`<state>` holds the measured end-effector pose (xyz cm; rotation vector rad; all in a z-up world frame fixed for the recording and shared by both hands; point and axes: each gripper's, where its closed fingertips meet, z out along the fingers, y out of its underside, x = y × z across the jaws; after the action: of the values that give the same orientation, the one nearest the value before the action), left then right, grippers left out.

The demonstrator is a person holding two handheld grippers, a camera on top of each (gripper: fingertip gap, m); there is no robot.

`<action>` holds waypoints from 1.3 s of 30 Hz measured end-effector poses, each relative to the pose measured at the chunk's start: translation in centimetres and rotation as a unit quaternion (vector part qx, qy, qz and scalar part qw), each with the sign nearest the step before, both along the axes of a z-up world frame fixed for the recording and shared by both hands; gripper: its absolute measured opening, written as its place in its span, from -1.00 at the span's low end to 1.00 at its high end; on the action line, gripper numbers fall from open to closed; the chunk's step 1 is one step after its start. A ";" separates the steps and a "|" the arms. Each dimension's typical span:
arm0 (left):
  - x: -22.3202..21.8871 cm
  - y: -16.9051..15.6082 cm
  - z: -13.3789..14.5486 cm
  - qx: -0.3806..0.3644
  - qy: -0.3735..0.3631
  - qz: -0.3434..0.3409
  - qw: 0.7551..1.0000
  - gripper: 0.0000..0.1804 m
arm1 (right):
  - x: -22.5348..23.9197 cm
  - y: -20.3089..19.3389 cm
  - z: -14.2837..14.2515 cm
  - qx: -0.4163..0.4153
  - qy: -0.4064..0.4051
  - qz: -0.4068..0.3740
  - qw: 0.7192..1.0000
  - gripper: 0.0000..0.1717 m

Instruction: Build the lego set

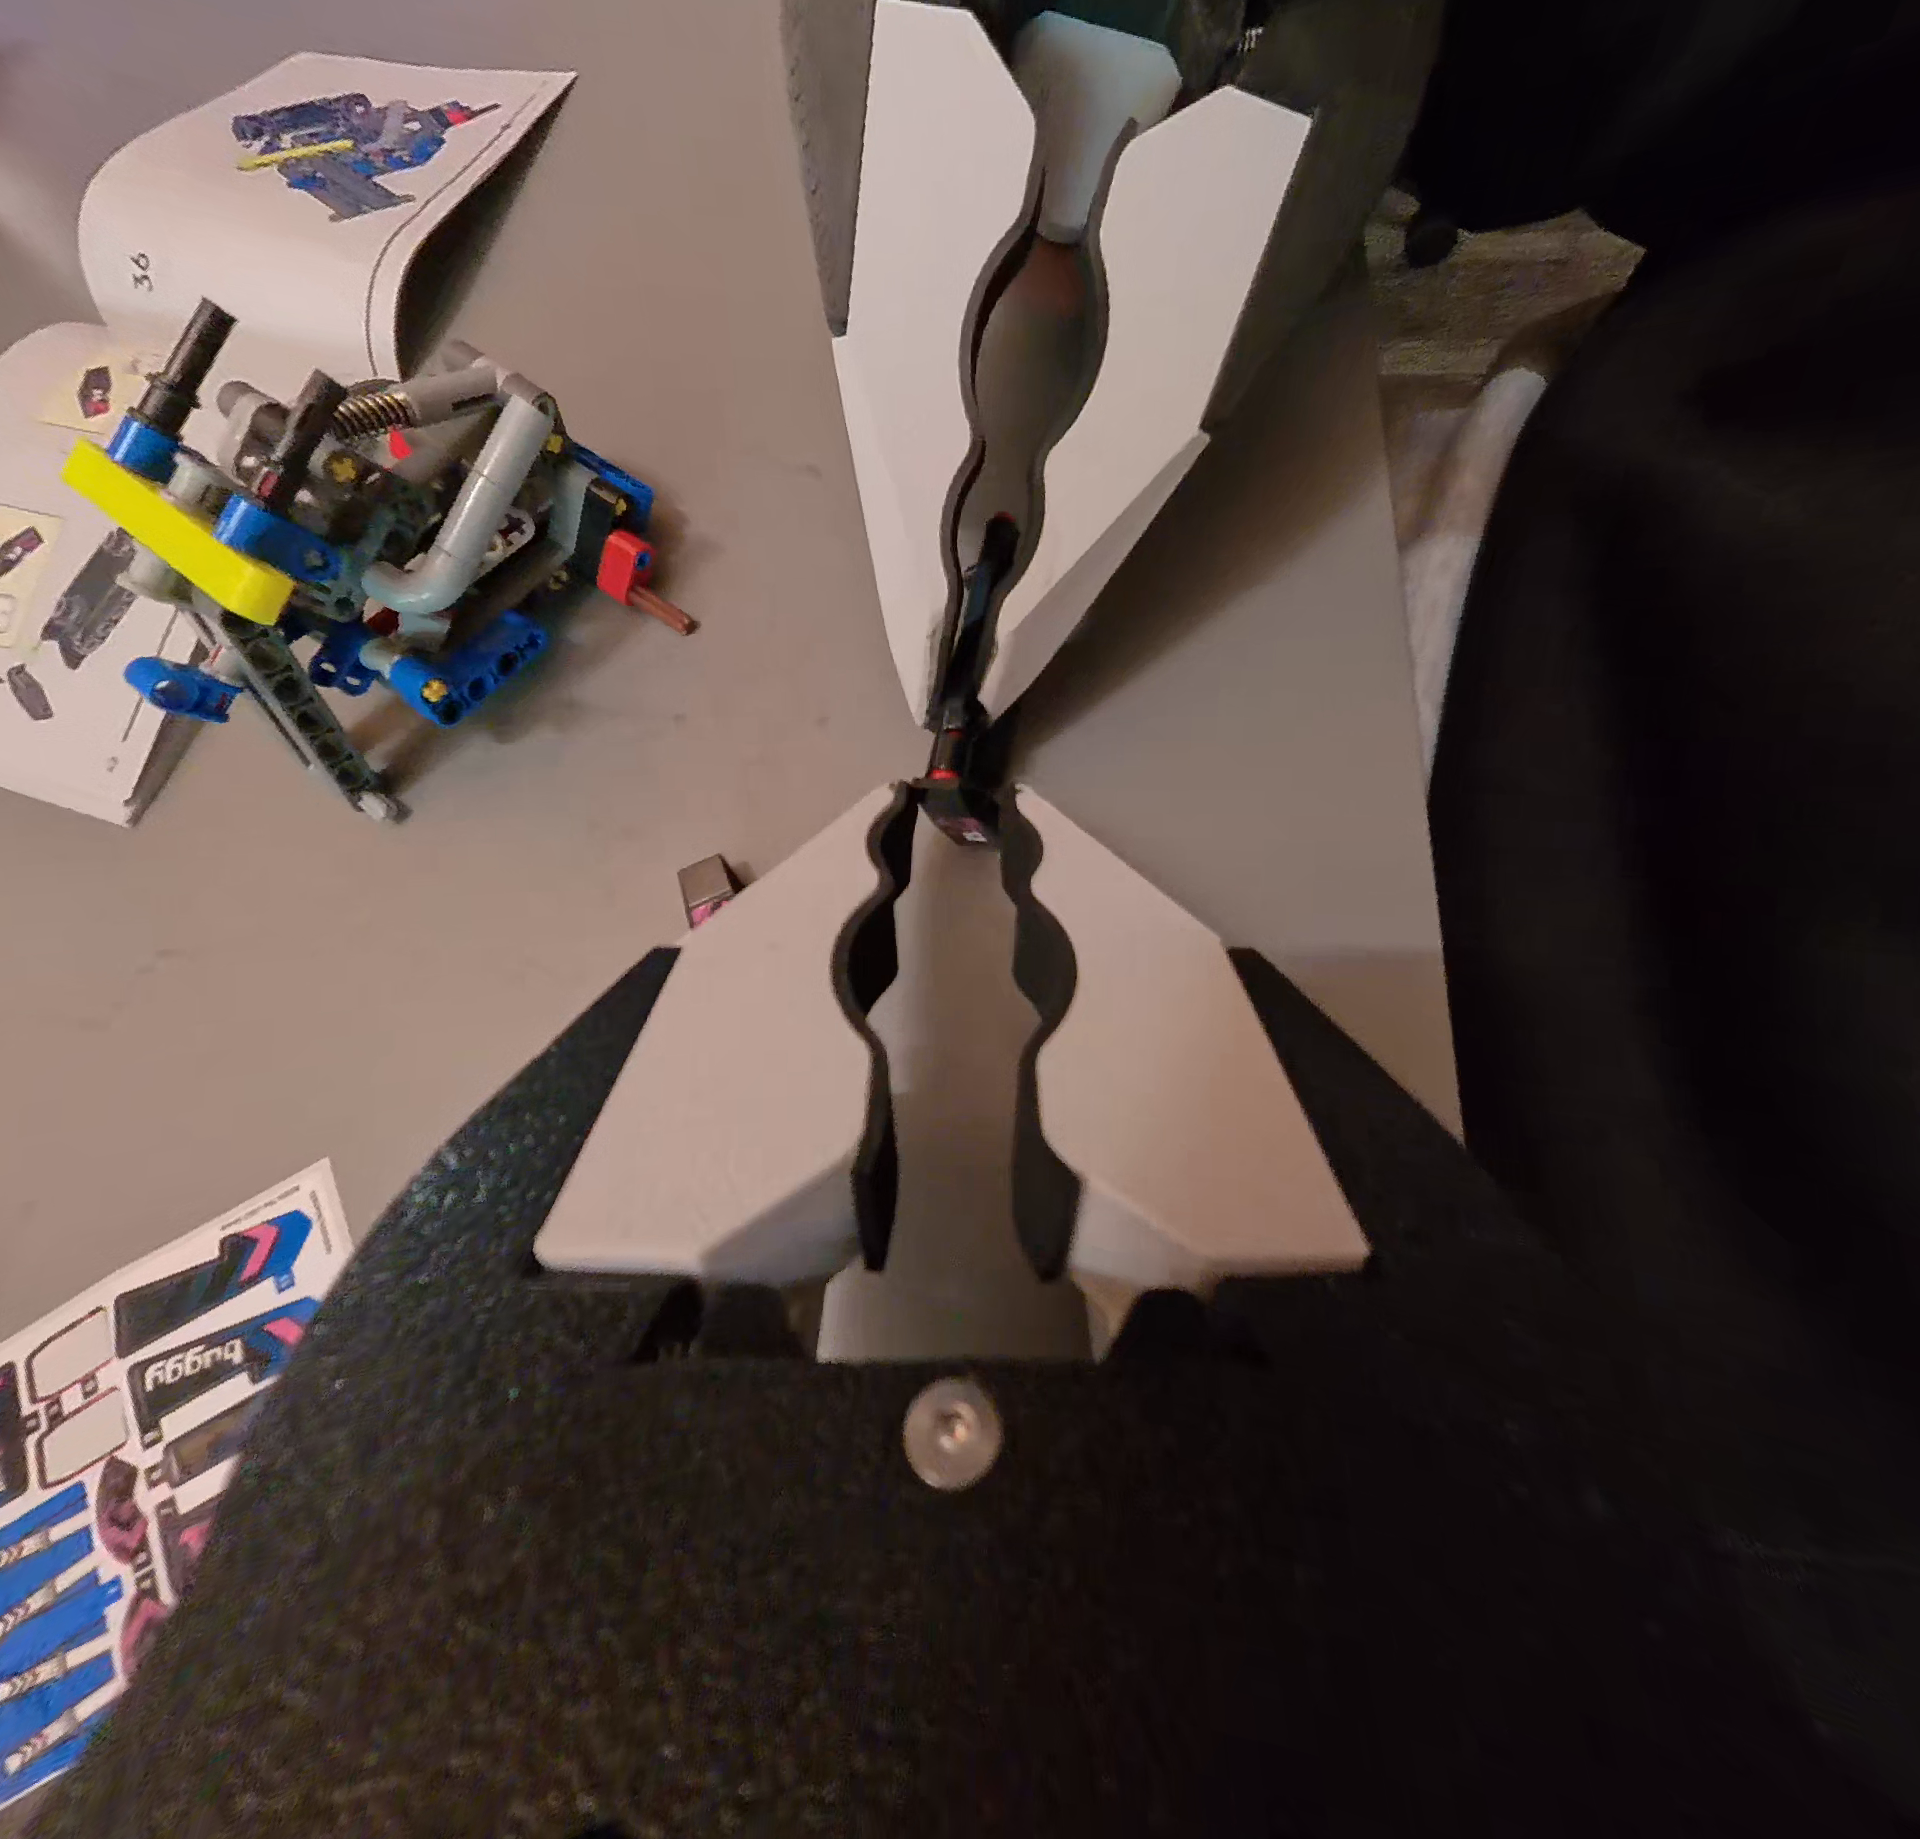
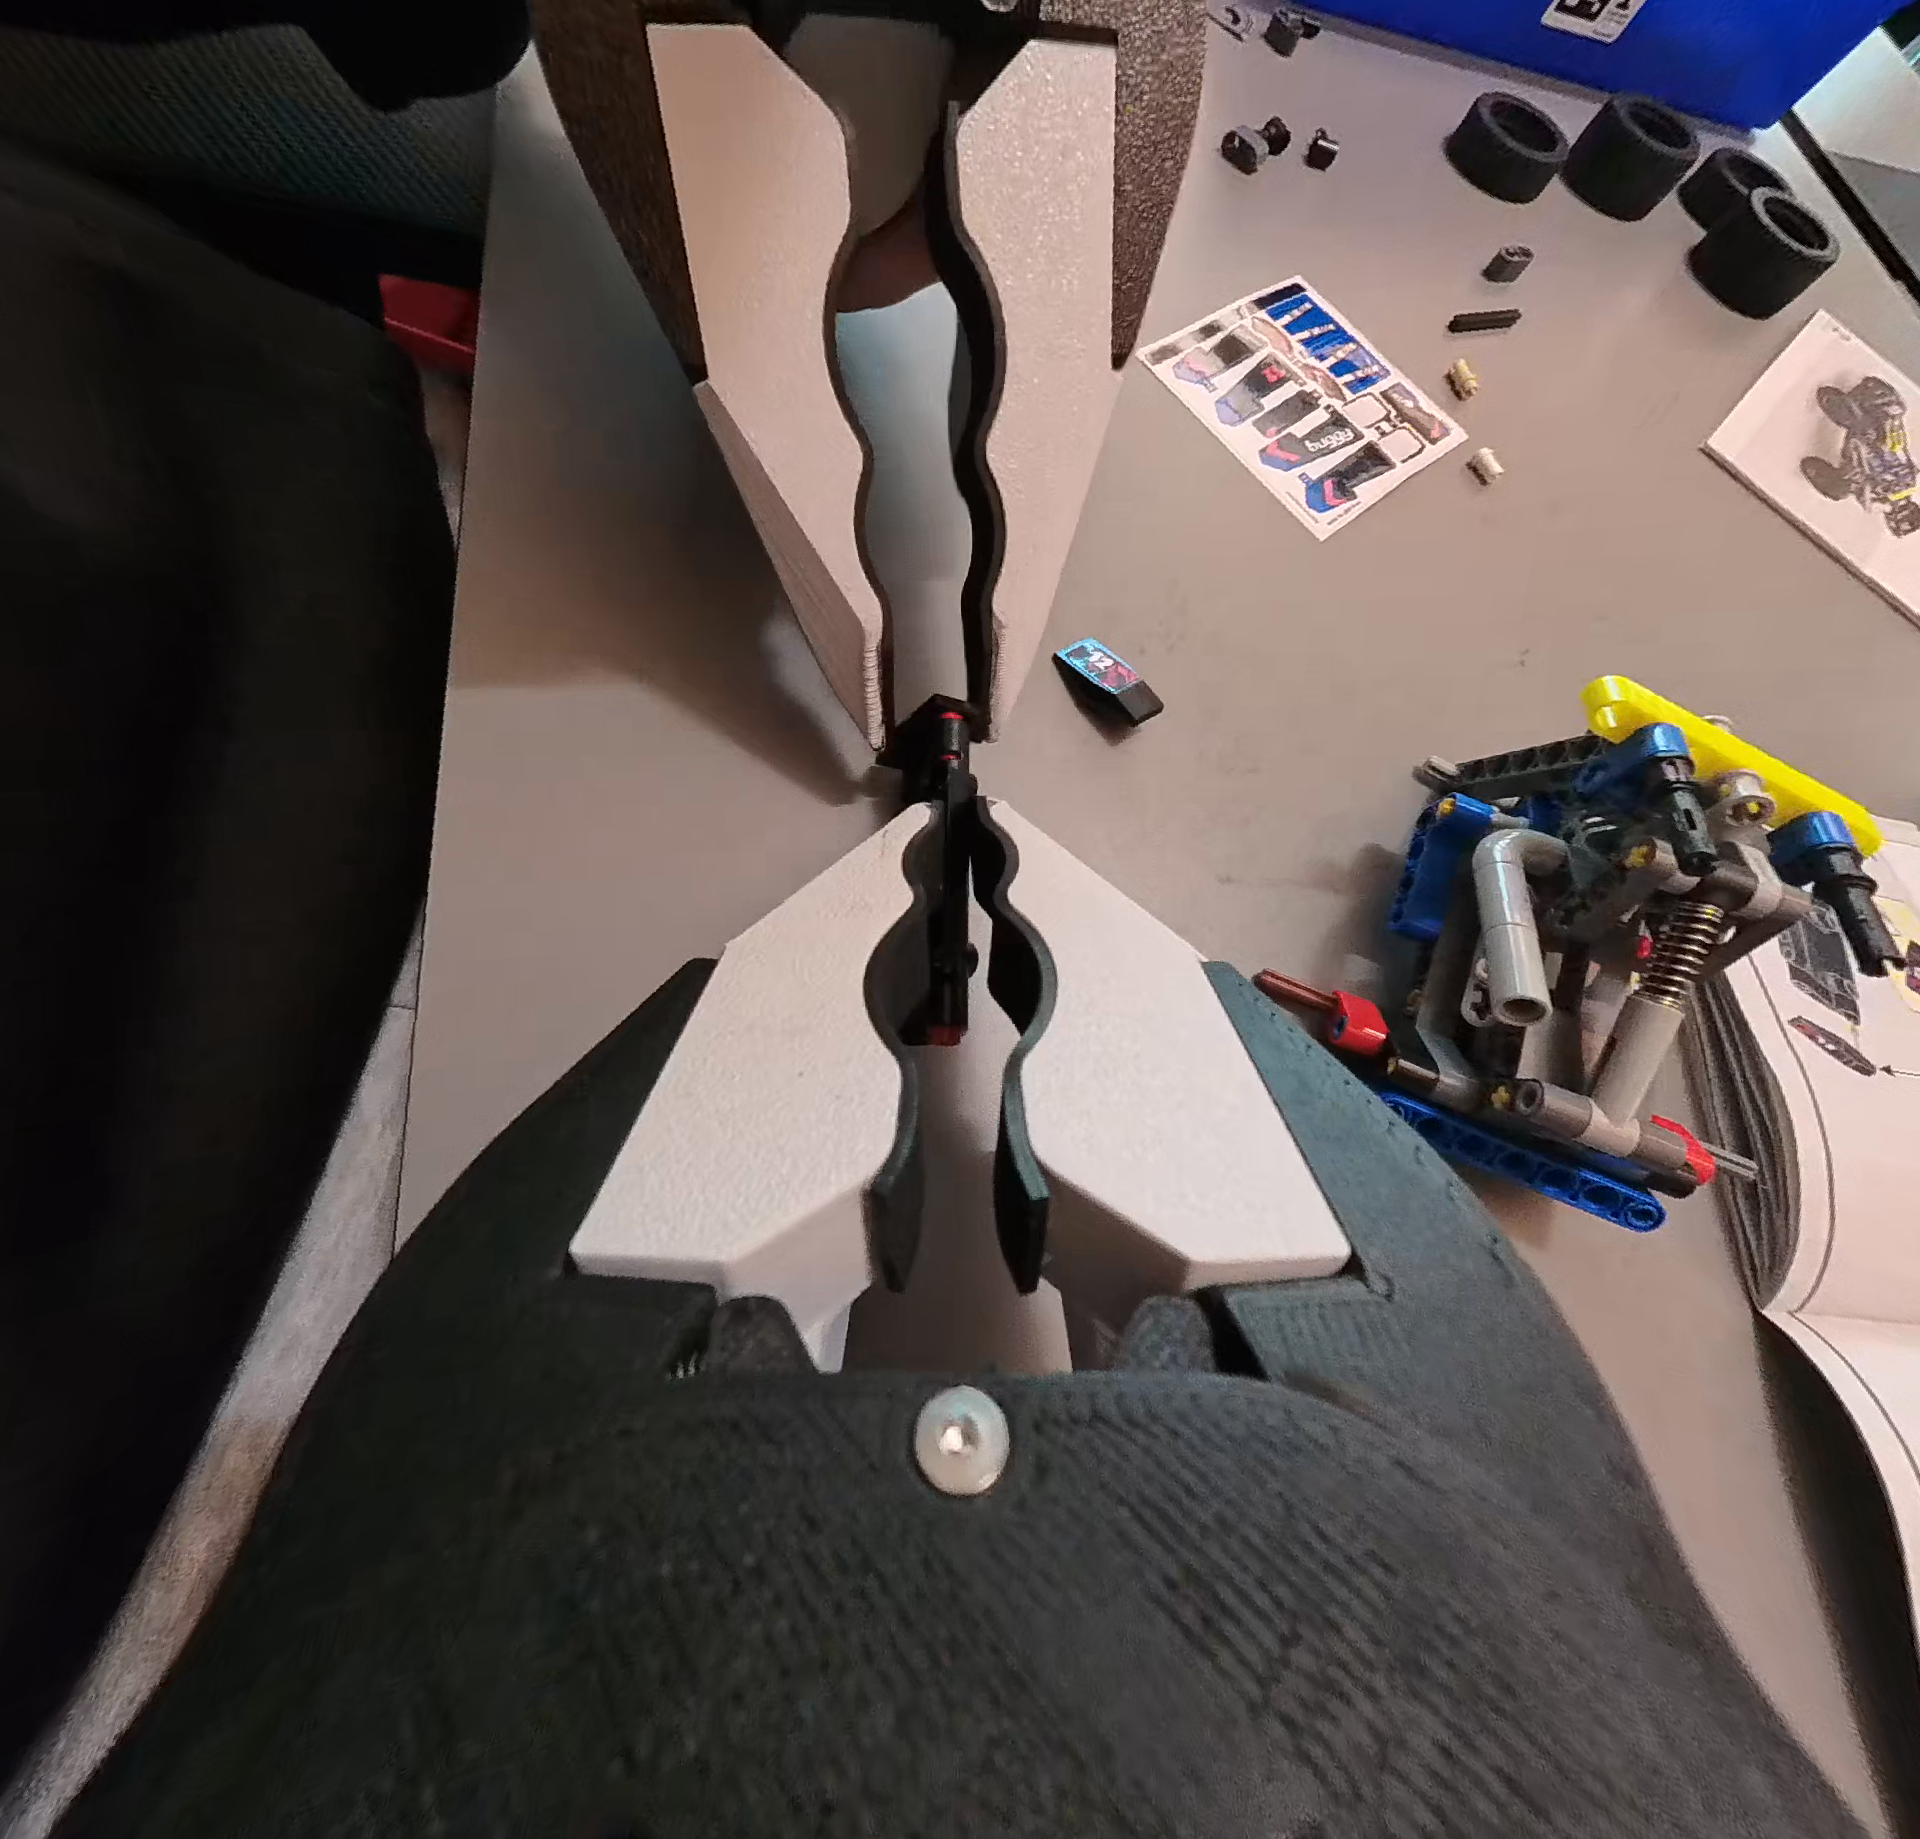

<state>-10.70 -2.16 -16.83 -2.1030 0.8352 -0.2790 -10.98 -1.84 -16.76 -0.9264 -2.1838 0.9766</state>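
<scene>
Two grippers meet tip to tip near the tabletop's [image 2: 1247, 594] front edge: right gripper [image 2: 951, 813] clamps a thin black beam [image 2: 951, 916], left gripper [image 1: 961, 802] pinches its small black end piece [image 1: 961, 818].

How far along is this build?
Done: a partial blue, grey and yellow model stands on the table.
In hand: the right gripper pinches a thin black piece with red ends. The left gripper pinches a small black block, end to end with it.
Left: four black tyres, a stickered black piece and the sticker sheet lie loose.
</scene>
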 end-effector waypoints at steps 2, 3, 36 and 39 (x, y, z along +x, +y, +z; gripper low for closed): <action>-0.1 -0.1 0.1 0.002 0.000 -0.002 1.000 -0.86 | 0.0 0.0 0.0 0.000 0.000 0.001 1.000 -0.98; -0.1 -0.2 0.2 0.006 -0.001 -0.006 1.000 -0.87 | 0.0 0.0 0.0 -0.001 0.000 0.003 1.000 -0.98; 1.3 0.2 2.1 0.025 -0.099 -0.115 0.988 -0.94 | 1.2 0.5 0.0 0.052 0.047 0.070 0.995 -0.98; 1.4 0.3 1.4 0.016 -0.077 -0.142 0.987 -0.97 | 1.3 0.5 0.0 0.046 0.043 0.078 0.995 -0.98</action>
<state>-9.32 -1.81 -15.40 -1.9037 1.0377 -0.5686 -9.71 -1.39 -16.76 -0.6673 -2.2346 0.9599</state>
